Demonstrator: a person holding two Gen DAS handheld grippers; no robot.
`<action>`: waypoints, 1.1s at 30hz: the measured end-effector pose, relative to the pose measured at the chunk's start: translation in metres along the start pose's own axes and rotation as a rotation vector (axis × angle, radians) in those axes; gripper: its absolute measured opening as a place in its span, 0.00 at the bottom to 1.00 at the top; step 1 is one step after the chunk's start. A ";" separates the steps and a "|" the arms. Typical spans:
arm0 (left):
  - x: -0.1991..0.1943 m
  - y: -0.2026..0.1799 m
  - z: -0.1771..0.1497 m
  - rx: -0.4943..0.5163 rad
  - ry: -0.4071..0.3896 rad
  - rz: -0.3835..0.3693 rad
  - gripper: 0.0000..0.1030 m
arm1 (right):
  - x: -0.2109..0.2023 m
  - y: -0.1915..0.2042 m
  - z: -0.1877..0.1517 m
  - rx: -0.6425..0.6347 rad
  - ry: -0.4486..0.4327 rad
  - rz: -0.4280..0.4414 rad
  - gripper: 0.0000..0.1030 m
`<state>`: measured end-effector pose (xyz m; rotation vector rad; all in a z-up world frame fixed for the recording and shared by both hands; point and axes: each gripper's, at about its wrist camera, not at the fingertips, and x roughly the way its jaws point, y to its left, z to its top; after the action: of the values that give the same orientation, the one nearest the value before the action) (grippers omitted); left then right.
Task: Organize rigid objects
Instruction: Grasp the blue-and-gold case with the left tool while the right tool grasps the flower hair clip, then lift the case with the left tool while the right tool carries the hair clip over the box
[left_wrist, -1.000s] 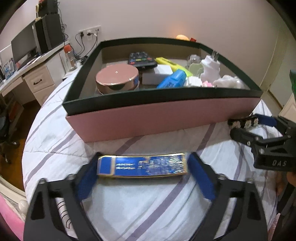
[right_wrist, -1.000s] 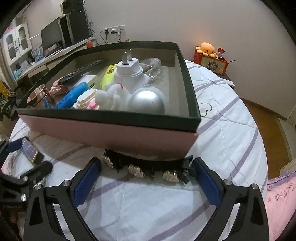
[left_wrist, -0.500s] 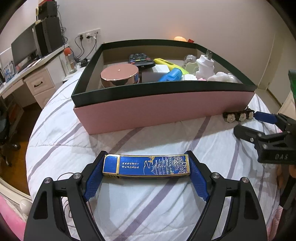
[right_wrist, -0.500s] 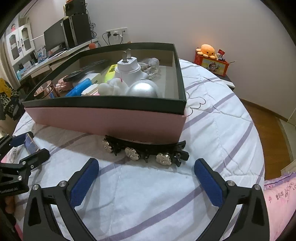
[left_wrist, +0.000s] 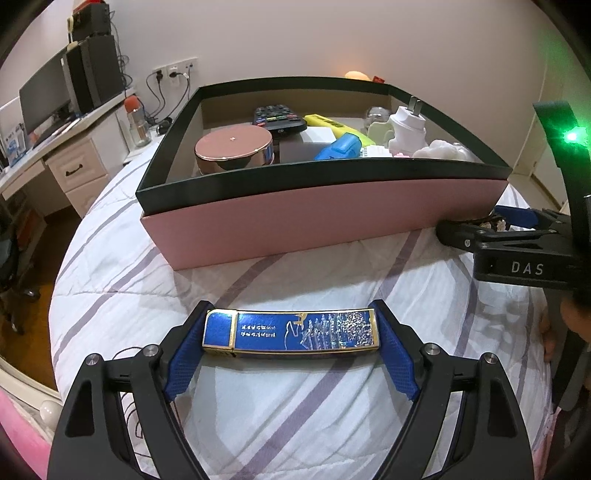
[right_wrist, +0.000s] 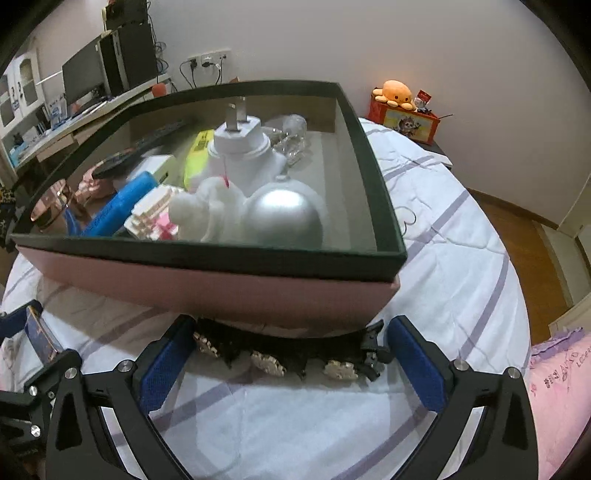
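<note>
The blue and gold flat case (left_wrist: 290, 334) lies crosswise on the bed (left_wrist: 295, 424) in front of the box, set between the jaws of the left gripper (left_wrist: 290, 345), whose blue pads (left_wrist: 181, 360) press against both its short ends, so it is gripped. Further right, the black hair clip with pale ornaments (right_wrist: 288, 352) lies on the bed just at the foot of the box's pink wall; the right gripper (right_wrist: 290, 363) straddles it with its jaws around its two ends, and whether the pads press on it cannot be told.

The pink box with a dark green rim (left_wrist: 325, 218) stands on the striped bedspread behind both things. Inside it, at the left, sits a round rose-gold tin (left_wrist: 233, 147), with a black remote control (left_wrist: 279, 118) behind it. A white box (left_wrist: 319, 134), a yellow marker (left_wrist: 334, 125) and a blue tube (left_wrist: 340, 146) lie in the middle. Toward the right are a white plug adapter (right_wrist: 242, 151) standing prongs-up, a clear glass piece (right_wrist: 291, 134), a white fluffy figure (right_wrist: 207, 210), a silver ball (right_wrist: 282, 218) and a small block stack in white and pink (right_wrist: 153, 218).

Beyond the bed, a desk (left_wrist: 55, 155) carries a monitor (left_wrist: 44, 96), and an orange plush octopus (right_wrist: 396, 92) sits on a red box (right_wrist: 406, 123).
</note>
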<state>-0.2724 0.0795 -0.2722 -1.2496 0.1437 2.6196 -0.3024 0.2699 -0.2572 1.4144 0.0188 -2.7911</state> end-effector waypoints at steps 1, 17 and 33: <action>0.000 0.000 0.000 0.001 0.000 0.001 0.83 | 0.000 -0.001 -0.001 0.004 -0.001 0.005 0.98; -0.002 -0.005 -0.001 -0.003 -0.002 0.017 0.81 | -0.027 -0.009 -0.028 -0.020 -0.027 0.094 0.94; -0.006 -0.012 -0.009 0.029 -0.017 0.019 0.81 | -0.038 -0.004 -0.048 -0.048 -0.049 0.106 0.94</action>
<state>-0.2586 0.0886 -0.2730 -1.2217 0.1905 2.6344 -0.2419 0.2748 -0.2550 1.2970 0.0103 -2.7192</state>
